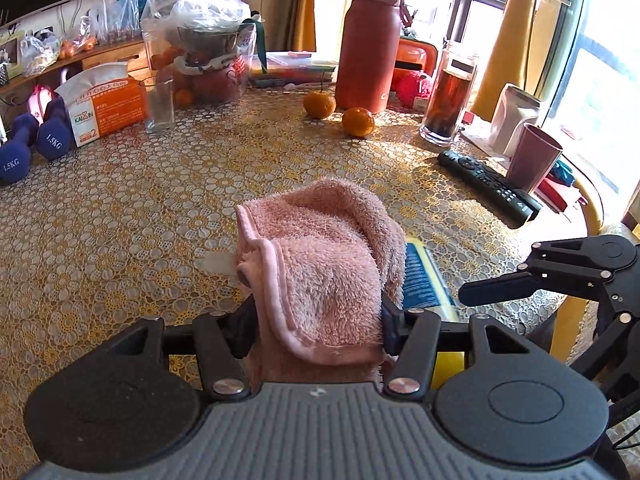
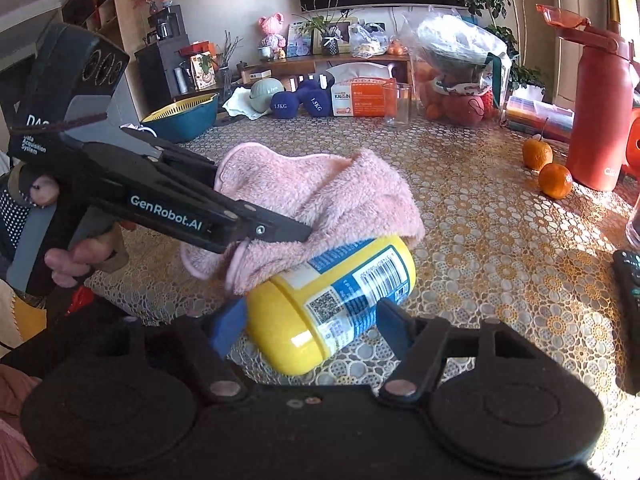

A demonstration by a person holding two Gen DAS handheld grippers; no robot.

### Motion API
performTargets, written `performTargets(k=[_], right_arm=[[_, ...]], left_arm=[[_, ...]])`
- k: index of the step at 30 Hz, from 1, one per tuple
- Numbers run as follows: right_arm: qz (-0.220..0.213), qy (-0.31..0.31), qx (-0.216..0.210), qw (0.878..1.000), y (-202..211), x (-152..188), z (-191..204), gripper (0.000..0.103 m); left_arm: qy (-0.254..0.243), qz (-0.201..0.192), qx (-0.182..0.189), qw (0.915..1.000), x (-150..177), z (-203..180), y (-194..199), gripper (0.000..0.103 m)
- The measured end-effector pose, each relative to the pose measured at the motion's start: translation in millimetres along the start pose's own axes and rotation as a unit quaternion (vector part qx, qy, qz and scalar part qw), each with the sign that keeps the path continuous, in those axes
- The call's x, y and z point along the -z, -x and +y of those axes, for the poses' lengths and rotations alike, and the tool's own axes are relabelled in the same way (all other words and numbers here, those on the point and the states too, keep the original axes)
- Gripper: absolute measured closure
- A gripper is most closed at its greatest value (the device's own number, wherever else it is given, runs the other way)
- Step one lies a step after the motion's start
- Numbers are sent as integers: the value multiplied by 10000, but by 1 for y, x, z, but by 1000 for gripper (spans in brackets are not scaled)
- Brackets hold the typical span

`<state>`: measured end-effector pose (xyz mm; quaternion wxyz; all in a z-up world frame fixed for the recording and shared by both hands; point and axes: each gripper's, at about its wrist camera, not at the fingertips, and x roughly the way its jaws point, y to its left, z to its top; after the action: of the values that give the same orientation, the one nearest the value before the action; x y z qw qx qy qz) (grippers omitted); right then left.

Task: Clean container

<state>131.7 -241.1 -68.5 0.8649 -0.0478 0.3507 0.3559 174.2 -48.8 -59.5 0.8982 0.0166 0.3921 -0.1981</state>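
The yellow container [image 2: 332, 300] lies on its side on the desk [image 2: 500, 240], long axis running from 7 to 1 o'clock, cap end nearest. The left gripper [image 2: 276, 232] pinches a pink cloth [image 2: 320, 200] draped over it; the right gripper's [image 2: 308, 320] fingers [image 2: 230, 326] flank its sides.

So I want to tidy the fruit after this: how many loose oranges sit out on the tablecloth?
2, side by side by the base of the red bottle: one orange with a stem, one nearer. More fruit shows in the bagged container behind, uncountable.
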Motion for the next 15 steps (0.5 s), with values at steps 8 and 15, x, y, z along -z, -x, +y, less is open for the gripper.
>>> performTargets(k=[8,15], right_arm=[[1,-457,137,9989,0,4,2,29],[-7,-1033,222,9944,5,10,-13,31]], left_arm=[[-141,105,-152,9997,13,-6,-8,46],[-107,3,-18,9999,19,-5,14,47]])
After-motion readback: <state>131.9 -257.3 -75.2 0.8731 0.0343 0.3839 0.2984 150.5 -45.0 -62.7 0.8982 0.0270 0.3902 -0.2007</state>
